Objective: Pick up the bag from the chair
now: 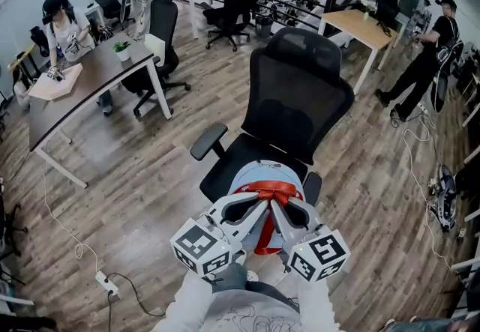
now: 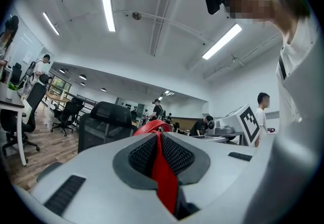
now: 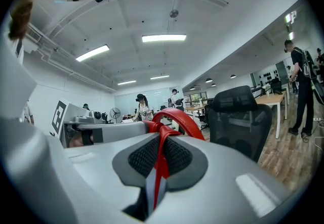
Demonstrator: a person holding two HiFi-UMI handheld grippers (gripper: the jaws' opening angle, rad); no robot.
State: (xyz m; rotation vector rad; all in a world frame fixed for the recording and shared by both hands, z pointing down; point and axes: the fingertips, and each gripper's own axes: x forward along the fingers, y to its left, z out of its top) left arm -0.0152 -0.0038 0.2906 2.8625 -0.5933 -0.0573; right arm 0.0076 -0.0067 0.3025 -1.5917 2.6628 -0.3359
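A pale blue bag [image 1: 262, 171] with red handles [image 1: 270, 192] is just over the seat of the black mesh office chair [image 1: 292, 102] in the head view. Both grippers meet at the knotted handles. My left gripper [image 1: 259, 204] is shut on a red strap [image 2: 163, 172], which runs between its ribbed pads [image 2: 143, 154]. My right gripper [image 1: 280, 205] is likewise shut on a red strap [image 3: 161, 162], with the red handle loop [image 3: 178, 117] arching just beyond its jaws. The bag's underside is hidden, so I cannot tell whether it touches the seat.
A long dark desk [image 1: 82, 91] with a seated person [image 1: 66, 29] stands at the left. More chairs [image 1: 161, 46] and wooden desks [image 1: 367, 27] are behind. A person [image 1: 424, 61] stands at the right. A power strip [image 1: 106, 283] and cables lie on the wooden floor.
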